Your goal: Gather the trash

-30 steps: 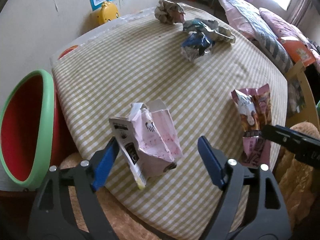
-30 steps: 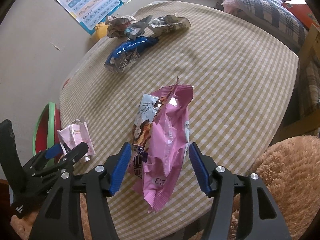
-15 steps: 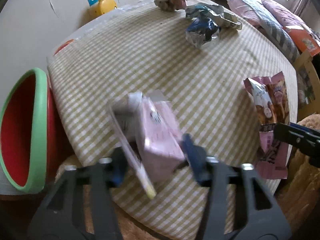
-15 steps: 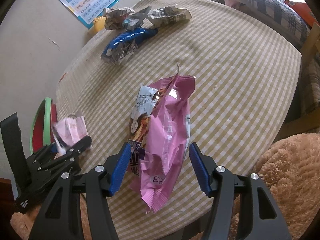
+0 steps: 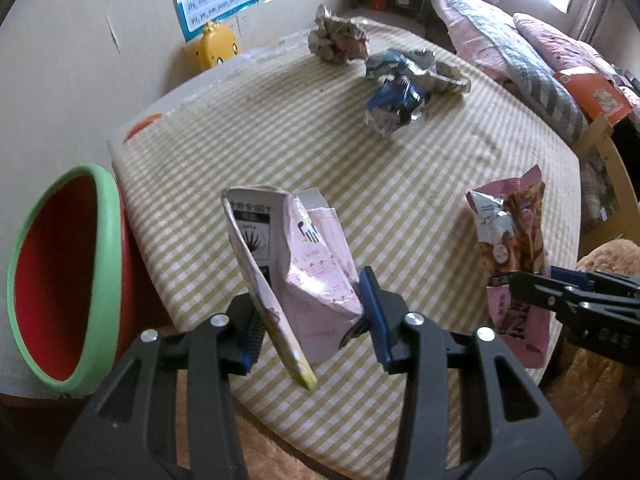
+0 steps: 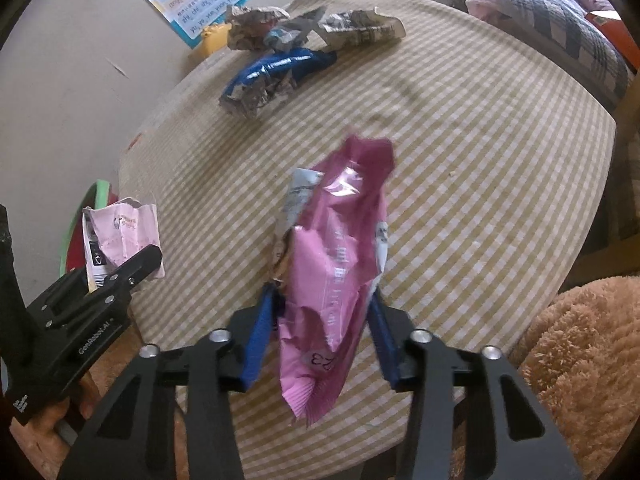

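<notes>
A crushed pink carton (image 5: pixel 308 248) stands tilted near the front edge of the checked table (image 5: pixel 320 152). My left gripper (image 5: pixel 308 300) is closing, and its blue pads press the carton's sides. A pink snack bag (image 6: pixel 340 248) sits between the jaws of my right gripper (image 6: pixel 320 296), which are also closing. Those pads squeeze the bag's lower half, and the bag buckles upward. From the right wrist, the left gripper (image 6: pixel 116 276) shows at the left with the carton (image 6: pixel 120 232). In the left wrist view, the right gripper (image 5: pixel 560 292) is on the bag (image 5: pixel 508 228).
A red bin with a green rim (image 5: pixel 60 280) stands left of the table. At the far side lie a crumpled paper ball (image 5: pixel 338 40), a grey wrapper wad (image 5: pixel 420 68) and a blue foil wrapper (image 5: pixel 394 108). A fuzzy brown plush (image 6: pixel 580 340) sits at the front right, and a bed (image 5: pixel 520 48) lies beyond.
The left jaws have closed from wide open onto the pink carton and tipped it up. The right jaws have narrowed onto the pink bag, which has crumpled and risen.
</notes>
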